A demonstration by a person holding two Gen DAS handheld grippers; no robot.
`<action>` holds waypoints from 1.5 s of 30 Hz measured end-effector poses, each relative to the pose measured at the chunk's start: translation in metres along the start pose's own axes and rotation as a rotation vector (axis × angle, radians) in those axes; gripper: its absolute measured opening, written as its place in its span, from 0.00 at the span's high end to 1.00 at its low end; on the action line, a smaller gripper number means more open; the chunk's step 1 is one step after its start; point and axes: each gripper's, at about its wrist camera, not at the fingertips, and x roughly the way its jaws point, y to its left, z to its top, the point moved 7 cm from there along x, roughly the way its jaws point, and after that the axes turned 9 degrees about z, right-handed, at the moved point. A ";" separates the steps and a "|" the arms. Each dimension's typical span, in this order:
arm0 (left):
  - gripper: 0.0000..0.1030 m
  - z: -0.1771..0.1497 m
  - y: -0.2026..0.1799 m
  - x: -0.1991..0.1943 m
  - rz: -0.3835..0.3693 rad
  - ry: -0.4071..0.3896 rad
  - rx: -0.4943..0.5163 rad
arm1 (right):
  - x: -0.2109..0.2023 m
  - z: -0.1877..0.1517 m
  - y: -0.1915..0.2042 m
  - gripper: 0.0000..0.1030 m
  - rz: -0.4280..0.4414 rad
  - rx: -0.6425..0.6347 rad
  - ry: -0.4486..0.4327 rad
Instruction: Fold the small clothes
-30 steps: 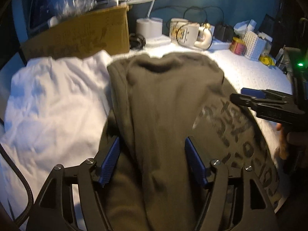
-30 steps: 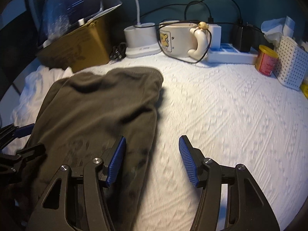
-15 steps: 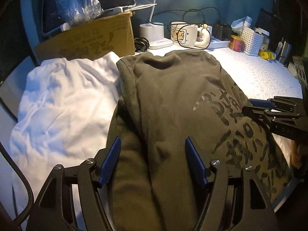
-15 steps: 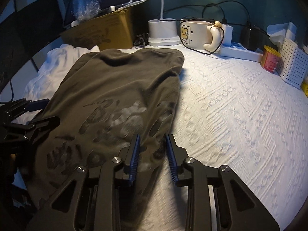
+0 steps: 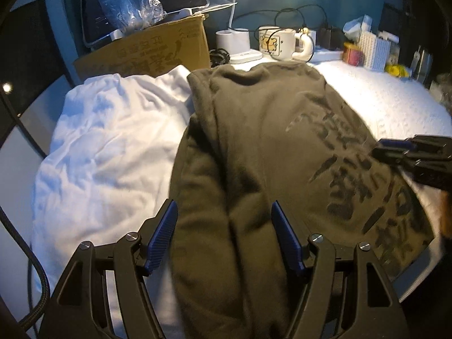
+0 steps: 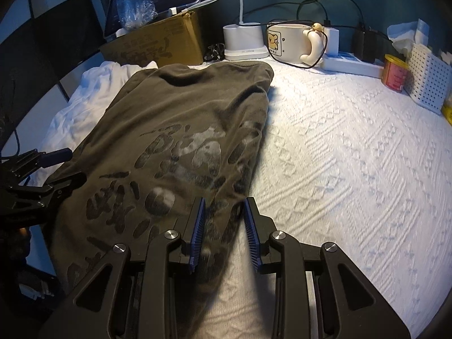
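The dark olive cotton T-shirt with black printed lettering (image 6: 180, 130) lies on the white textured bedspread (image 6: 353, 147), its left edge overlapping a crumpled white garment (image 5: 107, 152) at 9 o'clock. The left gripper (image 5: 224, 237) stands wide open, with a fold of the shirt between its blue pads. The right gripper (image 6: 223, 228) has half-closed jaws astride the shirt's right edge at 6 o'clock; whether they pinch it I cannot tell.

Printed shirt (image 6: 175, 130) on the bedspread (image 6: 353, 147), white cloth (image 5: 107, 147) left, mug (image 6: 291, 43) behind
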 end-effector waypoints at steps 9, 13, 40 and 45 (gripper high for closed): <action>0.33 -0.005 -0.002 -0.026 -0.042 -0.048 -0.045 | -0.010 -0.022 0.015 0.74 0.037 -0.031 -0.023; 0.33 -0.004 -0.018 -0.041 -0.055 -0.085 -0.007 | -0.016 -0.029 0.019 0.74 0.042 -0.027 -0.019; 0.32 0.003 -0.094 -0.077 -0.160 -0.112 0.028 | -0.093 -0.078 -0.019 0.55 -0.064 0.059 -0.078; 0.19 0.009 -0.108 -0.086 -0.186 -0.134 0.038 | -0.109 -0.081 -0.030 0.51 -0.095 0.080 -0.104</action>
